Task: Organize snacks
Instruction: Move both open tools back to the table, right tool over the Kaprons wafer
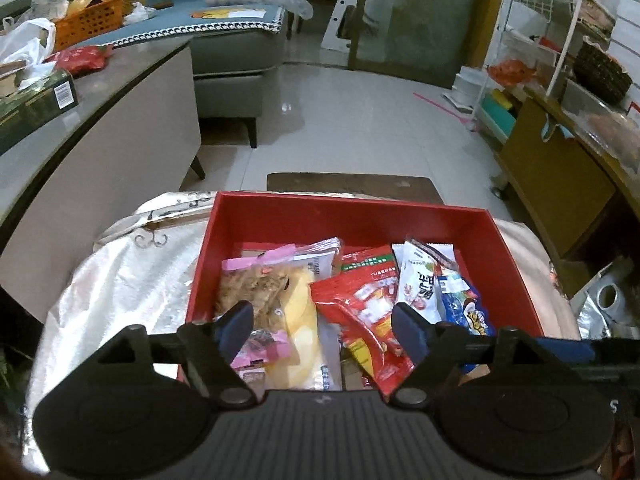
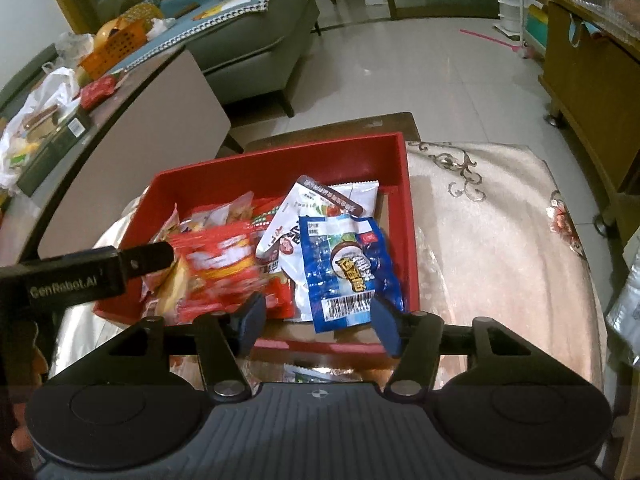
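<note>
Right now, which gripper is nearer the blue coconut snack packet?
Right. The right gripper hovers open directly over the blue coconut snack packet, its near end between the fingers. The left gripper is open further left, above the red packet.

- Left gripper (image 1: pixel 323 330): jaws spread wide, nothing between the blue pads (image 1: pixel 236 326), pointing forward and tilted down.
- Right gripper (image 2: pixel 318 322): jaws likewise wide apart, pads (image 2: pixel 386 324) bare, angled down.
- In the right wrist view the left gripper (image 2: pixel 148 260) reaches in from the left side, its body level.
</note>
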`<state>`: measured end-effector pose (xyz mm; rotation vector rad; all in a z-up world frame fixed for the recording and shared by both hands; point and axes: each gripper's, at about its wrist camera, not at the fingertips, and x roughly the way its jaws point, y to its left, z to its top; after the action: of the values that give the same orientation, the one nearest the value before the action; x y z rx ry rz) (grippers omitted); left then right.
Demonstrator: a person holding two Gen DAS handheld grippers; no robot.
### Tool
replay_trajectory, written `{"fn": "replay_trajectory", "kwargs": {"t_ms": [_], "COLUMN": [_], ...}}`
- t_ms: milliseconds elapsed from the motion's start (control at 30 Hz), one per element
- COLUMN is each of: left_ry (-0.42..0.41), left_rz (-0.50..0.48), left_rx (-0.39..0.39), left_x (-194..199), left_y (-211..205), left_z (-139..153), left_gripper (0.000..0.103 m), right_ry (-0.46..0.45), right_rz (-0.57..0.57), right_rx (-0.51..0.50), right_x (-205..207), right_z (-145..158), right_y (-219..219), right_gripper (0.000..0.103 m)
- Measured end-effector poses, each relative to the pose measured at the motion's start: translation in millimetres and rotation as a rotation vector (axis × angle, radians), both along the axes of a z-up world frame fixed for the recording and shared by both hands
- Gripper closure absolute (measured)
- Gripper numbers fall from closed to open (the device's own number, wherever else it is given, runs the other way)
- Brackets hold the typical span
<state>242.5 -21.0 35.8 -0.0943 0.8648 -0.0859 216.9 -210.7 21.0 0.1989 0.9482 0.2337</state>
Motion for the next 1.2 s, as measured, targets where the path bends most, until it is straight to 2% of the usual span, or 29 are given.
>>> {"fn": "replay_trajectory", "kwargs": {"t_ms": [100,200,433,733,867,1000,1100,1200], "left_ry": [0.01,0.015,0.009,-0.001,0.026,0.036,0.047,0.059], "left_rz": [0.008,0.009,-0.016,-0.065,-0.078,-0.119,-0.164,-0.229], "left_rx": [-0.015,-0.023,-0.03,-0.026,-0.027,0.007,0.033,0.072], "left_x": [-2,-4,-19,-48,-52,-60,-72,-88], "left_y": [6,11,18,16,14,7,5,3], "left_z": [0,0,4,10,4,2,-1,-4], "left_gripper": [0.033,0.033,0.033,0.033,0.033,0.033,0.033,0.033], "right_ry": [0.019,-0.001,0.007,0.156,0.192,0.208,0.182,0.16], "right_rz": [0.009,0.033,0.067,0.008,-0.001,0.009,0.041,0.114], "right_rx": [0.005,-0.039,-0.062,-0.023,-0.017,-0.053,-0.118,-0.216], "right_x": [-5,-14,-40,-40,-38,-33,-33,-39], "right_z": [-3,-1,-1,-34,-48,-62,-67,-68], "right_y": [1,7,11,11,19,33,44,54], "right_gripper": [0.031,0.025,0.021,0.017,0.016,0.016,0.015,0.023]}}
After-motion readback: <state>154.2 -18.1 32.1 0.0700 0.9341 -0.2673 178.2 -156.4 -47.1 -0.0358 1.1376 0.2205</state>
